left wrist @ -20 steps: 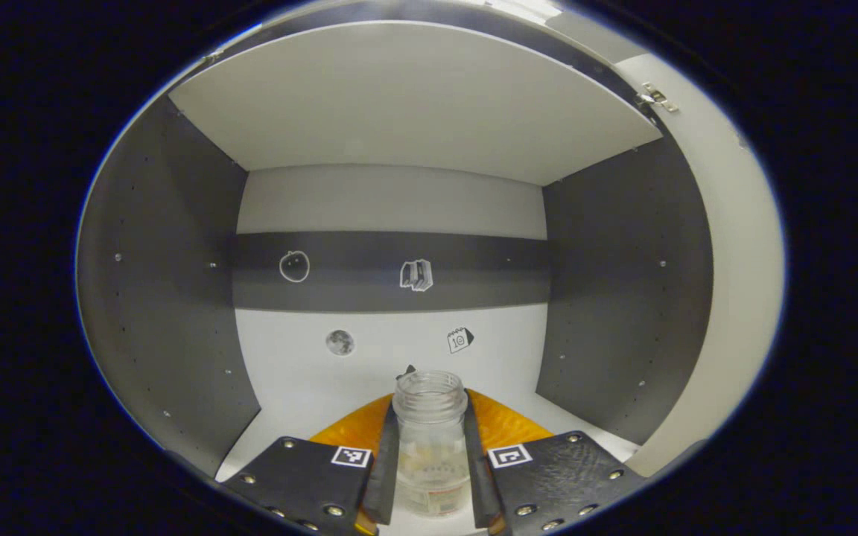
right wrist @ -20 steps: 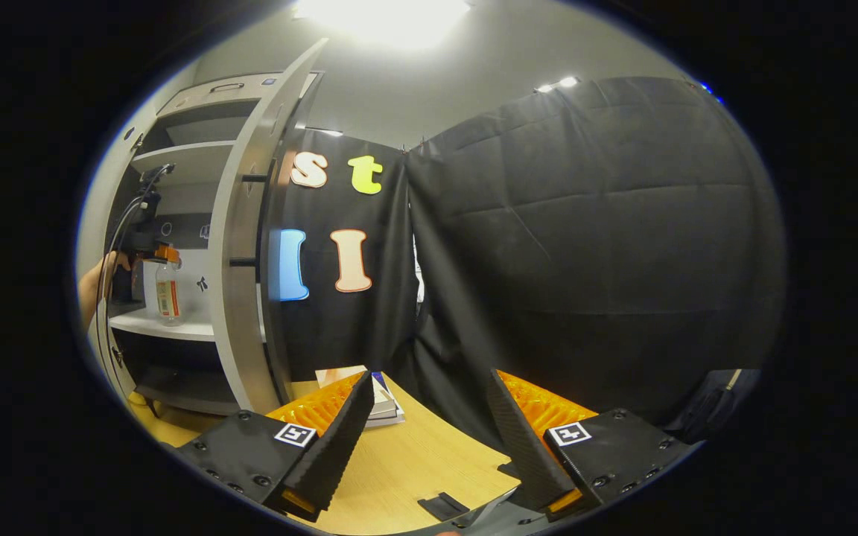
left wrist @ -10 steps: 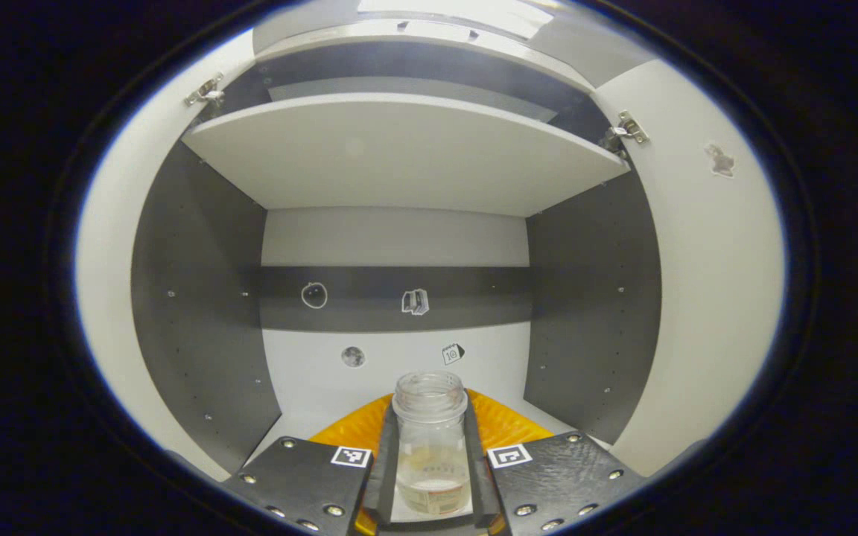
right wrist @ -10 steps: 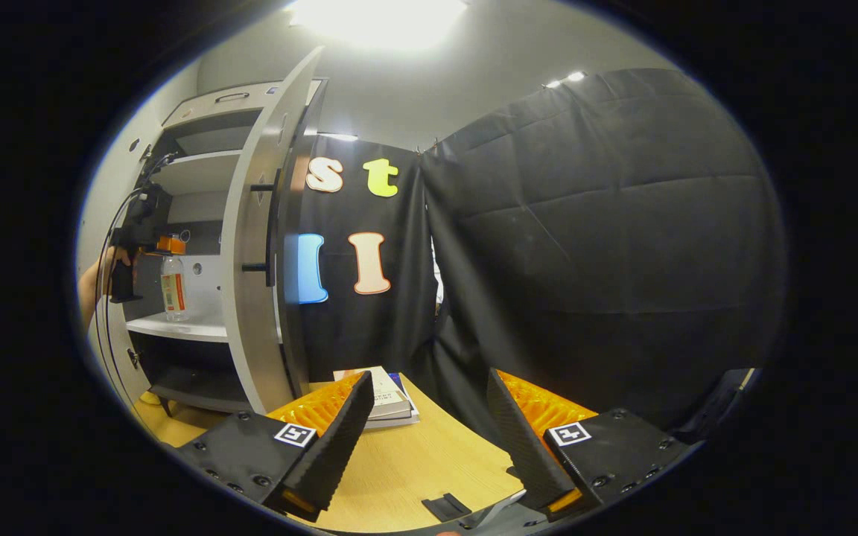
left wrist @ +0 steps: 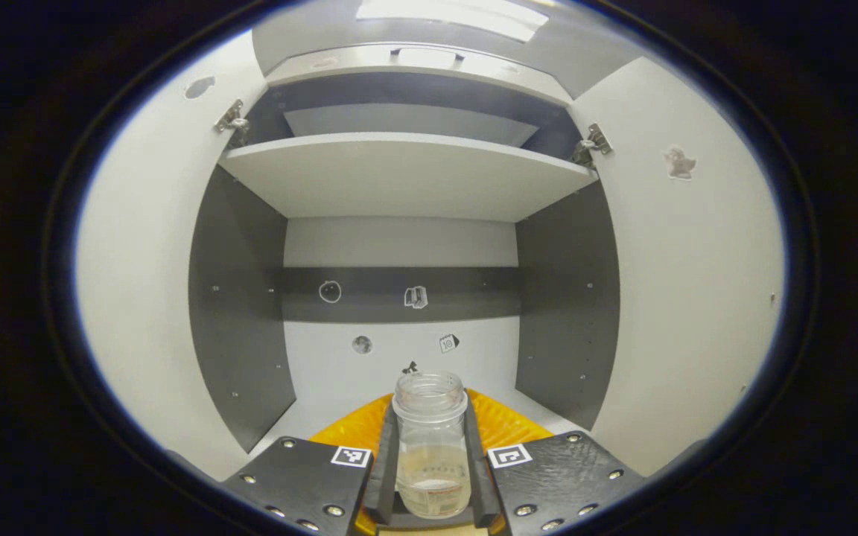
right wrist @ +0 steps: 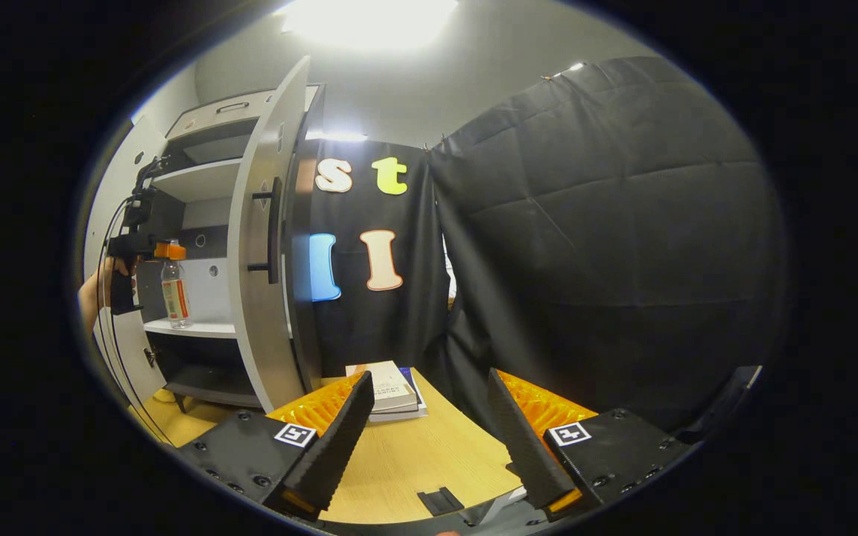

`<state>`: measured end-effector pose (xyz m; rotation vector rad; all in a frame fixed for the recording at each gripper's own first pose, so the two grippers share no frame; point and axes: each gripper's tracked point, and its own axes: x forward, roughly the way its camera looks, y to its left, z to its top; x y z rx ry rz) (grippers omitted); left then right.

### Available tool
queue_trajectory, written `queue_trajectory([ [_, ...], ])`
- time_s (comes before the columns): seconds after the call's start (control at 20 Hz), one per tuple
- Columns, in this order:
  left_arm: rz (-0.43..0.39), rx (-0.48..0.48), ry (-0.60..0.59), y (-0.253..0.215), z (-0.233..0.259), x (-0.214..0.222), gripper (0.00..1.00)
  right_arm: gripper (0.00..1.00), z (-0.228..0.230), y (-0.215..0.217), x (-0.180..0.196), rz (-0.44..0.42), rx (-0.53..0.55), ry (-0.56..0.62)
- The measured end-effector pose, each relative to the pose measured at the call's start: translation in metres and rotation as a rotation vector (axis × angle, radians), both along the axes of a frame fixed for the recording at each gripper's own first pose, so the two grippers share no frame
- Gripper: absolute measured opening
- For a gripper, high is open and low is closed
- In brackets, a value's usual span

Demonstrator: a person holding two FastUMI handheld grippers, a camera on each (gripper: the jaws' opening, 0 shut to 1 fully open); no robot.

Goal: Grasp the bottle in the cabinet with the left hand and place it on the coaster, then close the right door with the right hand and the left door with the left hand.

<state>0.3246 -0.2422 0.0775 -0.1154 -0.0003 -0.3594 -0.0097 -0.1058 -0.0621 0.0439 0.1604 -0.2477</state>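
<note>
My left camera looks straight ahead past my jaws into the cabinet (left wrist: 399, 246) from just outside its front, doors on both sides; my right camera sits farther back and low over the table (right wrist: 414, 454), facing the booth wall, cabinet (right wrist: 198, 223) off to the jaws' left; both share the cabinet interior.

Clear bottle (left wrist: 430, 447), grey/white cabinet (left wrist: 407, 175)

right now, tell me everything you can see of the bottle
The bottle is small, clear plastic as it looks, uncapped, with a little pale liquid at the bottom and a red-and-white label. It stands upright, clamped near the neck between the left gripper fingers, at the front of the white cabinet shelf; whether it touches the shelf is unclear.
</note>
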Motion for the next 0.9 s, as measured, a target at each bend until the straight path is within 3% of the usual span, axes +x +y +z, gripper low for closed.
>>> queue_trajectory([
  [0.9, 0.052, -0.032, 0.030, 0.010, -0.058, -0.100, 0.42, 0.98, -0.010, -0.006, -0.026, 0.131, 0.028, 0.020],
])
